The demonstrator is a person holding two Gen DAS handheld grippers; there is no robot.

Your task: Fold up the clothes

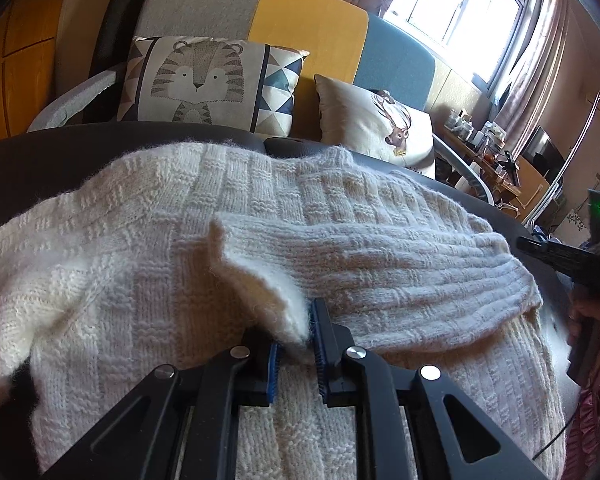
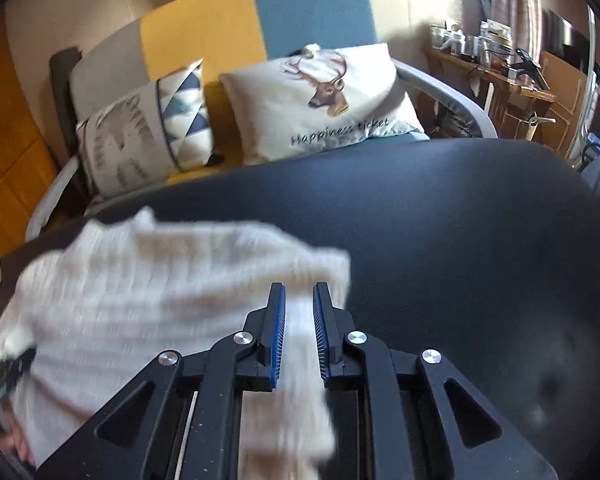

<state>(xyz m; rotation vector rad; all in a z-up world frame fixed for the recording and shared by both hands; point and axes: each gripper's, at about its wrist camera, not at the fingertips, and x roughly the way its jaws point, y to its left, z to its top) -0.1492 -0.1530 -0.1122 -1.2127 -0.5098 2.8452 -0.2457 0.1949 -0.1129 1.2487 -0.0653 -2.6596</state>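
Observation:
A cream knitted sweater [image 1: 228, 216] lies spread on a dark table [image 1: 40, 168]. One sleeve [image 1: 380, 272] is folded across its body. My left gripper [image 1: 296, 320] is shut on the sleeve's cuff edge [image 1: 268, 296], low over the sweater. In the right wrist view the sweater [image 2: 160, 280] is blurred at the left on the dark table [image 2: 460, 240]. My right gripper [image 2: 299, 300] hovers over the sweater's right edge with its jaws a little apart and nothing clamped. The right gripper also shows in the left wrist view [image 1: 572, 260] beyond the sweater's right side.
A sofa with a tiger cushion [image 1: 204, 80] and a deer cushion [image 1: 380, 120] stands behind the table. A cluttered wooden desk [image 1: 496, 160] is at the far right under a window. The left gripper shows at the lower left edge of the right wrist view [image 2: 4, 384].

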